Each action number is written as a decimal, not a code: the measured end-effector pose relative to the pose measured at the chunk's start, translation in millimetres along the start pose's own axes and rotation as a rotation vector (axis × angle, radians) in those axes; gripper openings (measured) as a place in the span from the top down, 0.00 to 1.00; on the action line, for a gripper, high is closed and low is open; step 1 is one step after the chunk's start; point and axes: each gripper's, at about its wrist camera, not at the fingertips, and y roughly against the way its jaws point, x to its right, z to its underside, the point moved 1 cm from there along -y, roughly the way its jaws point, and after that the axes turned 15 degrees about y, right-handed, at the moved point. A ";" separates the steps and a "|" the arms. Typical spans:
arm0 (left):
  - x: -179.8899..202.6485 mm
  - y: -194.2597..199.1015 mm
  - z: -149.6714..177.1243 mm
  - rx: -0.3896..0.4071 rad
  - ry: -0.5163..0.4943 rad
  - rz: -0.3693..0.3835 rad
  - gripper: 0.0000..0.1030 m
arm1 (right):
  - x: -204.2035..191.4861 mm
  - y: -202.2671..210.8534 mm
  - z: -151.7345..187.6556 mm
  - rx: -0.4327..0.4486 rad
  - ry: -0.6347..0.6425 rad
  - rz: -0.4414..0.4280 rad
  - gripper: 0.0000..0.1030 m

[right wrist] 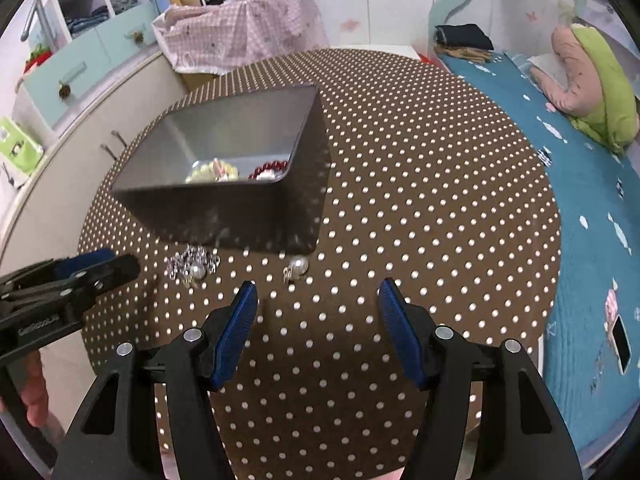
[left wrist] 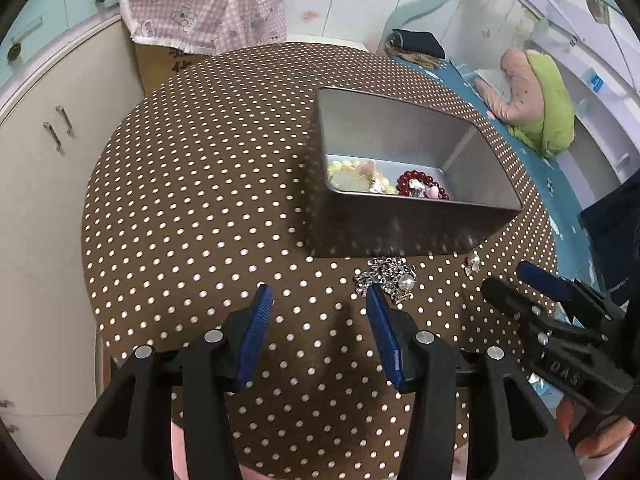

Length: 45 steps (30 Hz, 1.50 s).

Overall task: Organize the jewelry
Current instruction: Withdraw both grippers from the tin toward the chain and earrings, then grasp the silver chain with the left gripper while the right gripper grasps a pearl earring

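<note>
A silver metal box (left wrist: 404,232) (right wrist: 224,220) stands on the round brown dotted table (left wrist: 200,184) (right wrist: 420,184). It holds a yellow-green bead bracelet (left wrist: 352,174) (right wrist: 208,172) and a red bead bracelet (left wrist: 422,184) (right wrist: 272,168). A silver pearl brooch (left wrist: 390,276) (right wrist: 194,266) and a small pearl earring (left wrist: 473,263) (right wrist: 296,268) lie on the table in front of the box. My left gripper (left wrist: 318,300) (right wrist: 116,262) is open, its right fingertip just short of the brooch. My right gripper (right wrist: 316,292) (left wrist: 516,276) is open and empty, just short of the earring.
A pink checked cloth (left wrist: 200,4) covers a cardboard box behind the table. White cabinets (left wrist: 48,152) stand at the left. A bed with a blue sheet (right wrist: 592,208) and a pink-green pillow (right wrist: 592,88) is at the right, with a phone (right wrist: 622,344) on it.
</note>
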 end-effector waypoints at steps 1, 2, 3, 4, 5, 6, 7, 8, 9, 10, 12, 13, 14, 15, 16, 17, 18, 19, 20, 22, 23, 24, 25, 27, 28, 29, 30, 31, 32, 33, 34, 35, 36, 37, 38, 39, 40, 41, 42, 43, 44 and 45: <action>3.1 -2.7 0.9 0.002 -0.012 -0.012 0.55 | -1.1 -0.8 0.6 -0.002 0.003 -0.001 0.40; 5.3 -4.8 1.4 0.002 -0.021 -0.018 0.55 | -2.1 -1.5 1.5 -0.005 0.007 -0.002 0.40; 9.0 -8.6 1.6 -0.004 -0.031 -0.019 0.55 | -2.7 -1.8 2.2 -0.008 0.009 -0.002 0.40; 11.1 -12.0 2.2 -0.014 -0.035 -0.017 0.55 | -2.4 -2.3 2.0 -0.010 0.010 -0.002 0.40; 13.0 -15.7 2.7 -0.023 -0.039 -0.018 0.55 | -2.5 -2.7 2.5 -0.012 0.011 -0.002 0.40; 14.0 -18.0 2.7 -0.027 -0.041 -0.019 0.55 | -2.4 -3.3 2.8 -0.015 0.012 -0.002 0.40; 15.7 -20.5 3.1 -0.029 -0.045 -0.022 0.55 | -2.4 -4.0 2.9 -0.016 0.011 -0.002 0.40; 18.1 -20.9 3.1 -0.015 -0.054 -0.031 0.55 | -1.8 -4.9 3.2 -0.019 0.009 -0.002 0.40; 19.9 -22.7 2.7 -0.014 -0.055 -0.036 0.55 | -1.1 -5.9 3.3 -0.022 0.008 -0.001 0.40; 20.7 -23.3 1.8 -0.010 -0.051 -0.034 0.55 | -0.8 -7.3 2.7 -0.026 0.007 -0.002 0.40; 22.5 -24.2 1.6 -0.008 -0.052 -0.039 0.61 | 1.0 -8.6 1.5 -0.023 0.009 -0.002 0.40; 24.4 -24.5 2.7 0.000 -0.069 -0.053 0.68 | 1.4 -9.1 0.2 -0.024 0.009 -0.004 0.40; 25.8 -24.5 3.9 0.009 -0.084 -0.070 0.78 | 1.8 -9.5 -1.0 -0.023 0.008 -0.006 0.40; 28.3 -24.5 3.5 0.005 -0.089 -0.059 0.85 | 2.9 -10.1 -1.9 -0.022 0.008 -0.007 0.40; 30.0 -24.5 3.6 -0.004 -0.093 -0.045 0.90 | 3.6 -10.5 -2.3 -0.022 0.008 -0.007 0.40; 30.8 -24.2 4.2 -0.016 -0.097 -0.031 0.93 | 3.9 -10.9 -3.0 -0.021 0.007 -0.006 0.40; 30.7 -23.6 4.7 -0.017 -0.095 -0.029 0.93 | 3.8 -11.2 -3.5 -0.021 0.008 -0.007 0.40; 27.8 -22.9 5.4 -0.019 -0.083 -0.022 0.93 | 4.3 -11.5 -4.8 -0.020 0.008 -0.008 0.40; 23.2 -21.8 6.0 -0.025 -0.074 -0.010 0.93 | 4.1 -12.2 -6.6 -0.019 0.007 -0.011 0.40; 16.2 -19.3 5.5 -0.041 -0.050 0.019 0.93 | 4.6 -12.1 -6.7 -0.015 0.008 -0.020 0.40; 11.4 -16.1 4.5 -0.039 -0.035 0.023 0.93 | 4.3 -11.9 -6.5 -0.014 0.010 -0.021 0.40; 5.8 -12.5 4.4 -0.029 -0.026 0.018 0.93 | 4.0 -11.9 -5.9 -0.014 0.013 -0.020 0.40; 1.8 -7.9 3.0 -0.014 -0.018 0.010 0.93 | 3.7 -12.0 -6.1 -0.013 0.015 -0.019 0.40; -5.8 2.2 -0.3 0.010 0.001 0.014 0.93 | 3.9 -11.6 -5.4 -0.013 0.011 -0.020 0.40; -10.1 8.1 -2.8 0.022 0.013 0.019 0.93 | 4.4 -11.1 -5.6 -0.011 0.009 -0.021 0.40; -14.7 14.1 -5.5 0.039 0.029 0.016 0.93 | 4.6 -10.4 -5.5 -0.009 0.009 -0.022 0.40; -18.2 18.3 -7.0 0.052 0.036 0.010 0.93 | 3.0 -9.3 -4.6 -0.005 0.010 -0.029 0.40; -22.1 23.7 -9.1 0.066 0.043 0.009 0.93 | 1.8 -7.9 -5.2 0.000 0.012 -0.032 0.40; -25.7 28.0 -10.3 0.073 0.053 0.014 0.93 | 1.4 -6.3 -5.2 0.005 0.013 -0.037 0.40; -28.2 29.9 -10.7 0.076 0.056 0.017 0.93 | -0.7 -4.4 -6.0 0.013 0.016 -0.053 0.40; -30.3 32.5 -10.8 0.080 0.060 0.019 0.93 | -3.7 -3.0 -6.5 0.020 0.019 -0.073 0.40; -29.7 34.0 -11.5 0.084 0.063 0.015 0.93 | -7.0 -1.3 -7.7 0.027 0.024 -0.093 0.40; -31.7 36.1 -11.0 0.090 0.069 0.011 0.93 | -10.2 0.2 -8.8 0.034 0.032 -0.112 0.40; -31.2 36.4 -11.0 0.091 0.073 0.012 0.93 | -14.6 1.7 -10.2 0.041 0.041 -0.125 0.40; -31.2 36.7 -11.1 0.091 0.079 0.015 0.93 | -19.2 1.9 -12.1 0.045 0.050 -0.134 0.41; -34.1 38.7 -10.9 0.091 0.084 0.015 0.93 | -24.1 2.6 -13.6 0.048 0.063 -0.146 0.42; -35.8 39.3 -11.1 0.091 0.090 0.014 0.93 | -29.7 3.1 -15.4 0.054 0.074 -0.161 0.45; -37.4 39.6 -12.2 0.090 0.096 0.013 0.93 | -35.2 2.6 -17.5 0.053 0.085 -0.174 0.51; -40.1 39.7 -11.7 0.089 0.099 0.013 0.93 | -41.4 1.3 -19.9 0.051 0.100 -0.189 0.52; -40.2 39.5 -11.8 0.089 0.102 0.013 0.93 | -46.6 0.8 -22.6 0.051 0.112 -0.196 0.52; -42.1 40.1 -11.4 0.090 0.106 0.013 0.93 | -50.7 -0.3 -24.1 0.049 0.120 -0.197 0.52; -47.1 41.8 -11.7 0.090 0.108 0.014 0.93 | -56.3 -2.8 -26.8 0.045 0.133 -0.196 0.52</action>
